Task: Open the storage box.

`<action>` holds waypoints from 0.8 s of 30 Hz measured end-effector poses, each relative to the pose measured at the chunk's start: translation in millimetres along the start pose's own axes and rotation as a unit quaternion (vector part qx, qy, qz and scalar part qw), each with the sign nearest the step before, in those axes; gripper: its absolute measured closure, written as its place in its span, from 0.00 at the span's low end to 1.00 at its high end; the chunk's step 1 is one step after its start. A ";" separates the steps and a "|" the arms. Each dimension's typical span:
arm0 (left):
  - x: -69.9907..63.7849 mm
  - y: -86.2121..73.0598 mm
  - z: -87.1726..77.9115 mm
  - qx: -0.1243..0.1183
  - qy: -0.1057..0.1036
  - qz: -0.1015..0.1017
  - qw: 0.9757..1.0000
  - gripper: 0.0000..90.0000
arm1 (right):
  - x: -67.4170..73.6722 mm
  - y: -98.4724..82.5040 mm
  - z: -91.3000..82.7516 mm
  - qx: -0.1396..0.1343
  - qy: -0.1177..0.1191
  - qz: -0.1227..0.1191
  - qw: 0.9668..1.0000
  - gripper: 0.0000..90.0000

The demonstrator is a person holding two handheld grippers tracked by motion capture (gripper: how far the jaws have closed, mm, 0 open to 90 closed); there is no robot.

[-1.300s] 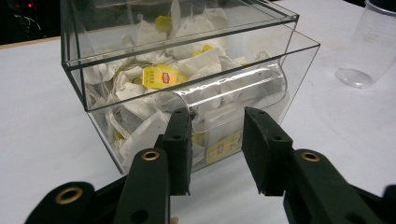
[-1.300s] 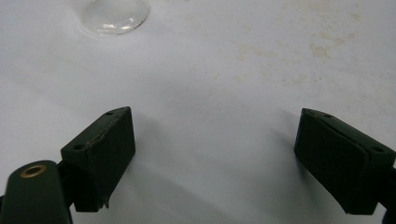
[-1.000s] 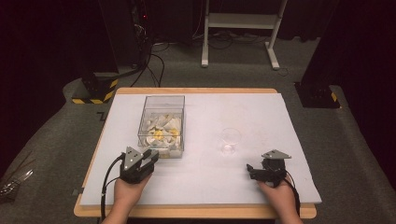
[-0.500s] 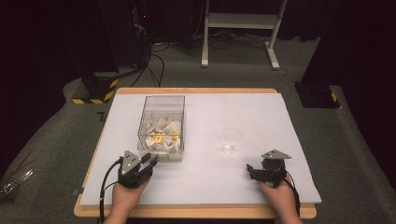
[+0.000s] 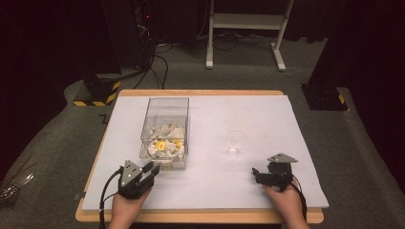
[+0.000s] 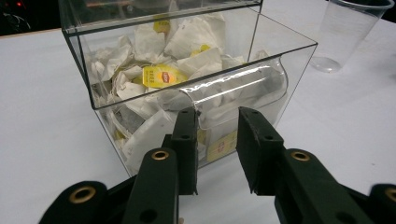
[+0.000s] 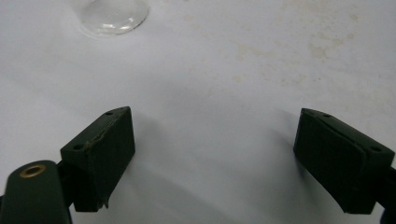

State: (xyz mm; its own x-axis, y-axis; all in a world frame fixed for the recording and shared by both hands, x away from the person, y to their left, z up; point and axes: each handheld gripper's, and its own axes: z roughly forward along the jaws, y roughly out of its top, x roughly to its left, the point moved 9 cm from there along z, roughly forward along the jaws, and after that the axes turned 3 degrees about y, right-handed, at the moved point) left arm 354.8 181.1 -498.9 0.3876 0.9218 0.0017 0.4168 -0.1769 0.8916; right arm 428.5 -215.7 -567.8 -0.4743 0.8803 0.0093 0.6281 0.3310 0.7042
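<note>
Left gripper view showed the left gripper [image 6: 215,149] fingers narrowed, having just been closing, empty, right before the clear box [image 6: 187,79] of tea bags [image 6: 161,75]. None was out yet. The cup [image 5: 235,143] beside the box stood empty; the right gripper [image 7: 224,154] gaped wide, empty.

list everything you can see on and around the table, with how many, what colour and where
dispenser box: one, clear, left of table centre, full of tea bags
tea bags: many, white with yellow tags, inside the box
plastic cup: one, clear, upright, right of the box
table cover: one, white, over the wooden top
stand: one, white, on the floor behind
left gripper: one, black, at the box's front opening, jaws just closing, nothing gripped
right gripper: one, black, open above the cover
</note>
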 end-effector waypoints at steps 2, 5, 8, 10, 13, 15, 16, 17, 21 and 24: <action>-0.6 -1.3 -2.3 -0.002 0.002 0.004 1.000 0.77 | 0.1 0.0 0.0 0.000 0.000 0.000 1.000 0.14; -0.3 -3.4 -4.7 -0.005 0.005 0.002 1.000 0.78 | 0.1 0.2 0.1 -0.001 0.000 -0.001 1.000 0.14; 1.1 -5.3 -6.5 -0.003 0.013 0.005 1.000 0.77 | 0.1 0.2 0.1 -0.001 0.000 0.000 1.000 0.14; 2.2 -6.2 -9.4 -0.004 0.015 0.012 1.000 0.77 | 0.1 0.1 0.1 -0.001 0.000 0.000 1.000 0.14; 7.0 -4.4 -16.6 -0.008 0.022 0.013 1.000 0.76 | 0.0 0.0 0.0 0.000 0.000 0.000 1.000 0.14; 9.1 -2.6 -18.7 -0.010 0.025 0.011 1.000 0.76 | 0.0 0.0 0.0 0.000 0.000 0.000 1.000 0.14; 12.1 -0.5 -21.5 -0.012 0.028 0.009 0.999 0.76 | 0.0 0.0 0.0 0.000 0.000 0.000 1.000 0.14; 14.1 1.0 -23.2 -0.013 0.031 0.009 0.999 0.76 | 0.1 0.0 0.0 0.000 0.000 0.000 1.000 0.14; 20.1 4.8 -27.2 -0.014 0.040 0.004 0.999 0.76 | 0.1 0.0 0.0 0.000 0.000 0.001 1.000 0.14; 24.3 7.8 -29.0 -0.017 0.044 0.000 0.999 0.75 | 0.1 0.0 0.0 0.000 0.000 0.000 1.000 0.14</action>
State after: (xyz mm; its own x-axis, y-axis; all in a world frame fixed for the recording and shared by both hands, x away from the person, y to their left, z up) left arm 343.5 212.1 -478.8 0.3131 0.9489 0.0397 0.3882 -0.1661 0.9065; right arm 428.4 -215.7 -567.9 -0.4736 0.8807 0.0096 0.6283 0.3302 0.7044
